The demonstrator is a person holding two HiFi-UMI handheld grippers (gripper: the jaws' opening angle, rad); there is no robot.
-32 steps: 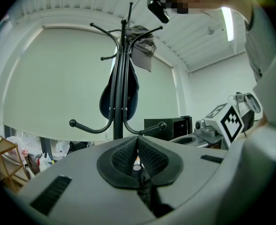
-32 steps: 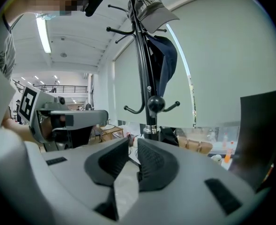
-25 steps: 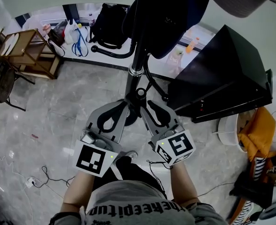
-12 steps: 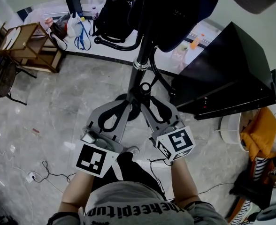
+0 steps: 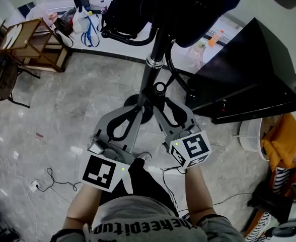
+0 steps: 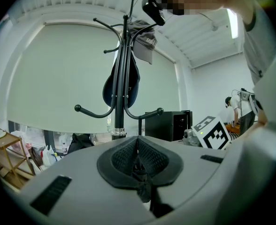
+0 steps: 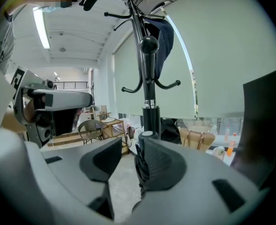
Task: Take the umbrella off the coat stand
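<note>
one umbrella (image 7: 145,137): left gripper (image 6: 138,146) pinching, right gripper (image 7: 129,147) opening round it

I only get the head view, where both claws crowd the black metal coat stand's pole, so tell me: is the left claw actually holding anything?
Observer: Yes; the left gripper view shows the left claw shut on the black folded fabric umbrella, pinched tight.
Operator: And the right claw?
Observer: The right claw is open; its jaws have just been opening, and the umbrella lies along one jaw with a gap to the other.
Operator: Anything hanging up high?
Observer: A grey printed cloth cap hangs from an upper hook of the coat stand.
</note>
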